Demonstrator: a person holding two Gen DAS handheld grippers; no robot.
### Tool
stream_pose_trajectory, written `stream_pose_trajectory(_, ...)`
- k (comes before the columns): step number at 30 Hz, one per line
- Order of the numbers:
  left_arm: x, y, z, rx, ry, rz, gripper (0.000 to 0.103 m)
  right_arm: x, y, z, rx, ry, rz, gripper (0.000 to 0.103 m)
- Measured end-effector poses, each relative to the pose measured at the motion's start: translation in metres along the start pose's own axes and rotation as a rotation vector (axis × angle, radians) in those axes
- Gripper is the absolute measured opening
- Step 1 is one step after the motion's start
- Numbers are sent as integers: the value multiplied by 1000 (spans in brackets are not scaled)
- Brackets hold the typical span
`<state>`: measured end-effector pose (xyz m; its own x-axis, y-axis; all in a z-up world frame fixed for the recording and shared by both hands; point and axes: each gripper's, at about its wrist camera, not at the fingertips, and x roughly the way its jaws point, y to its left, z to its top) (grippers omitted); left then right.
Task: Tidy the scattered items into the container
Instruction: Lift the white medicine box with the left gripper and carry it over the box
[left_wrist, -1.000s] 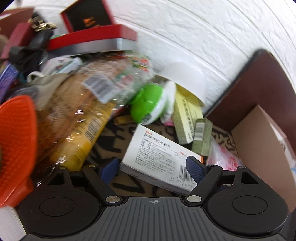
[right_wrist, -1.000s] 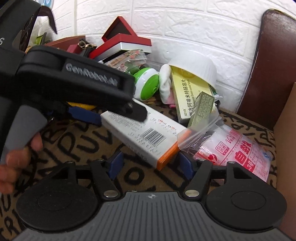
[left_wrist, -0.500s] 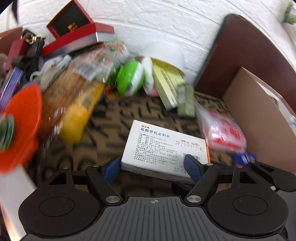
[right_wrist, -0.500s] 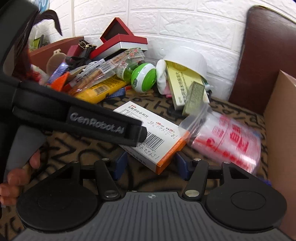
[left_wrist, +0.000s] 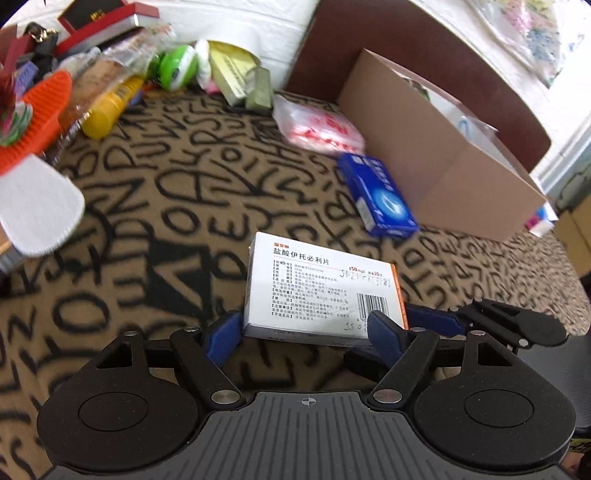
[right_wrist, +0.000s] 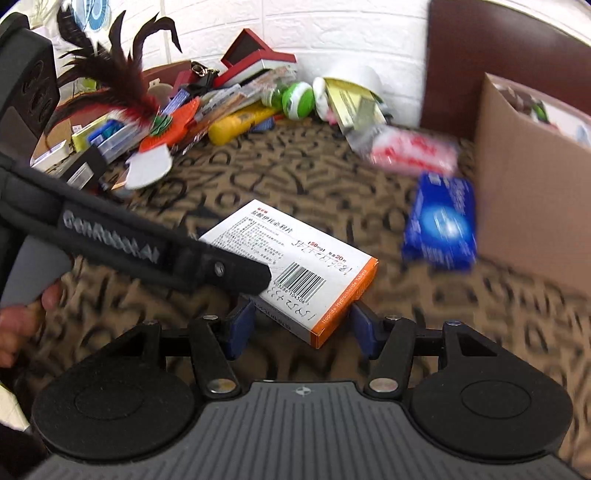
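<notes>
One medicine box (left_wrist: 317, 291), judged light, stiff and crushable, sat clamped edge-to-edge in my left gripper (left_wrist: 303, 332), jaws just eased wider, while my right gripper (right_wrist: 301, 326), just narrowed, straddled its orange corner, contact indeterminate.

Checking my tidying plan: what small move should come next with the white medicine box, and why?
Probably carry the white medicine box right, over the wall of the cardboard box: it appears lifted off the blanket, and the cardboard box stands open beyond the blue box.
</notes>
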<state>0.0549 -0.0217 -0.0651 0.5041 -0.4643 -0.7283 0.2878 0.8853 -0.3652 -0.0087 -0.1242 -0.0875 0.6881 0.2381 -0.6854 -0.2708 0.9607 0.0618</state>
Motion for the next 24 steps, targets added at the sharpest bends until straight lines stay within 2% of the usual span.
stream_pose_trajectory(5, 1, 2, 2, -31, 11, -11, 92, -9, 1, -7, -11, -9, -71, 70)
stream_pose_trajectory(10, 10, 3, 15, 7, 4, 21, 92, -6, 2, -7, -32, 4, -83, 70)
stream_pose_trajectory(13, 12, 0, 16, 40, 8, 23, 88, -3, 2, -6, -24, 15, -73, 70)
stream_pose_trajectory(19, 16, -3, 15, 65, 6, 29, 90, -1, 1, -4, -6, 22, -54, 65)
stream_pose_trajectory(22, 19, -8, 15, 99, 7, 43, 88, 2, -1, -2, 15, 19, -46, 65)
stream_pose_trajectory(24, 20, -11, 15, 119, 1, 64, 83, 5, -1, 0, 12, 12, -41, 56)
